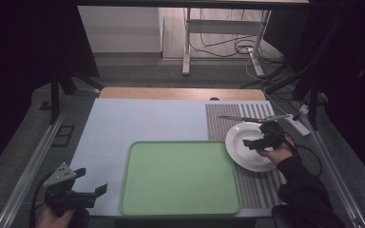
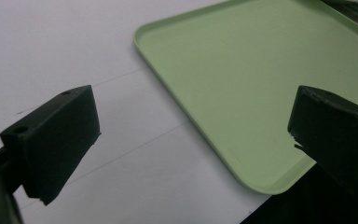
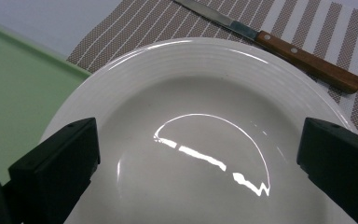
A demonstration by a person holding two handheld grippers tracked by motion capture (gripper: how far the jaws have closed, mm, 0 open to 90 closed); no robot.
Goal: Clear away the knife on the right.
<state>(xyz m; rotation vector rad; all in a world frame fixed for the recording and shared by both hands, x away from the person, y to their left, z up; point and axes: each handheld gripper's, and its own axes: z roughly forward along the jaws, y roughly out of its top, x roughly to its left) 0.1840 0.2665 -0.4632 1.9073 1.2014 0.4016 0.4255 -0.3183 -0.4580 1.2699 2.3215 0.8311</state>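
Step in hand: I judge this the approach to the white plate (image 1: 250,145), with nothing gripped yet.
Right gripper (image 1: 256,142): mine, jaws spread wide and empty, hovering over the plate at the right of the high view; in the right gripper view the two jaws flank the plate's bowl.
Plate: it lies on the striped placemat (image 1: 256,187), just right of the green tray (image 1: 180,176).
Knife (image 3: 279,43): wooden-handled, on the placemat beyond the plate's far rim, upper right of the right gripper view.
Left gripper (image 1: 91,182): also wide and empty, lower left of the high view, over the counter (image 1: 123,123) beside the tray's near corner.
Next move: probably bringing one jaw under the plate's rim and closing there; the glossy rim may slip.
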